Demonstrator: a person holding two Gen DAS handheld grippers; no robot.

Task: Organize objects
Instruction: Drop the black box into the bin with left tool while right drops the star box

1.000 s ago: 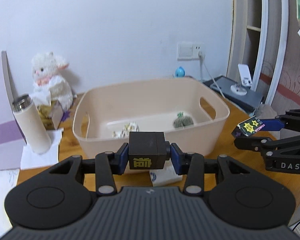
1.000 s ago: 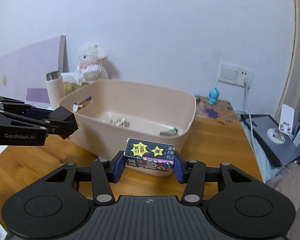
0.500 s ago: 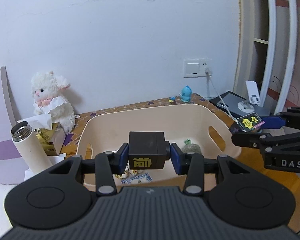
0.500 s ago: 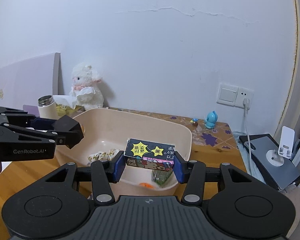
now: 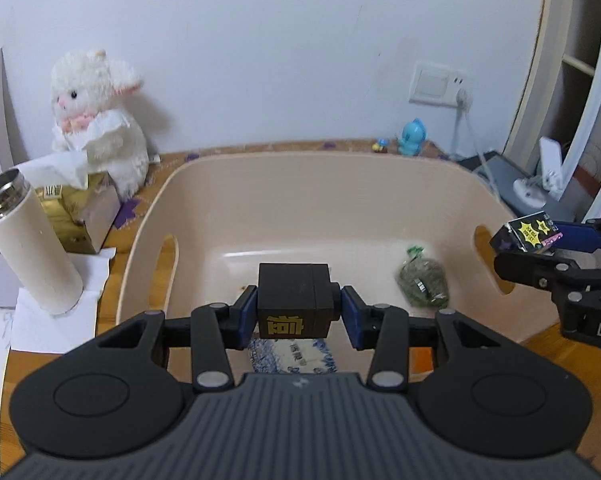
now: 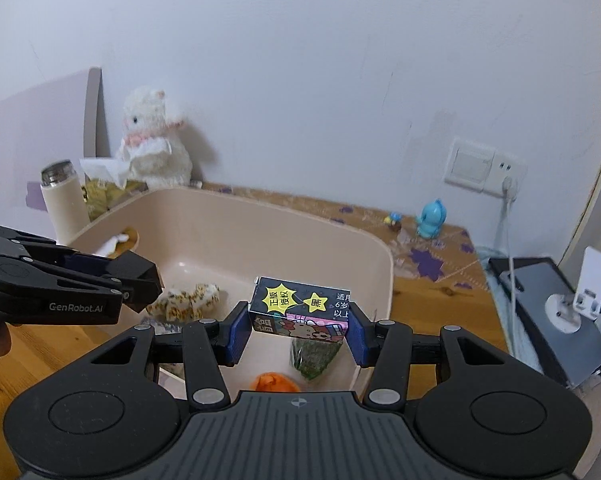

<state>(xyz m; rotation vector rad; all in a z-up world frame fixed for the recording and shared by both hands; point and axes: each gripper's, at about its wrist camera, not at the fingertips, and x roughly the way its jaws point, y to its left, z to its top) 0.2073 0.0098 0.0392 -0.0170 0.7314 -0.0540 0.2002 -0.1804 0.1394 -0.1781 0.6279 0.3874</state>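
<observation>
Left hand-held gripper (image 5: 296,314): I have it clamped on a black box (image 5: 293,300), blue pads on its two side faces, gold character facing me.
Right hand-held gripper (image 6: 298,322): closed on a printed carton (image 6: 300,310) with yellow stars and a cartoon cat; pads press on its two short ends.
Where the things are: both boxes hang in the air over the beige bin (image 5: 340,184) on the wooden worktop (image 6: 432,300); black box over the near-middle, carton over the right end.
Already in bin: green packet (image 5: 422,282), blue-white packet (image 5: 292,356), yellow-white wrapped bits (image 6: 188,300), something orange (image 6: 274,382).
Step in hand (my reading): drop-off of both boxes.
Doing it well: I'd lower each until it sits just above the bin floor, pick a bare patch, then spread the jaws. Keep the two grippers apart; they are near each other over one bin.
Risk: letting go from this height could bounce a box onto the packets, or tip it.
Carton axis: long axis runs across, pad to pad, roughly level; printed face tilted up toward the camera.
Black box axis: near cubic, no clear long axis; sits square in the jaws.
Off-task: plush lamb (image 5: 100,128), flask (image 5: 28,240), tissue box (image 5: 76,216) left of bin.
</observation>
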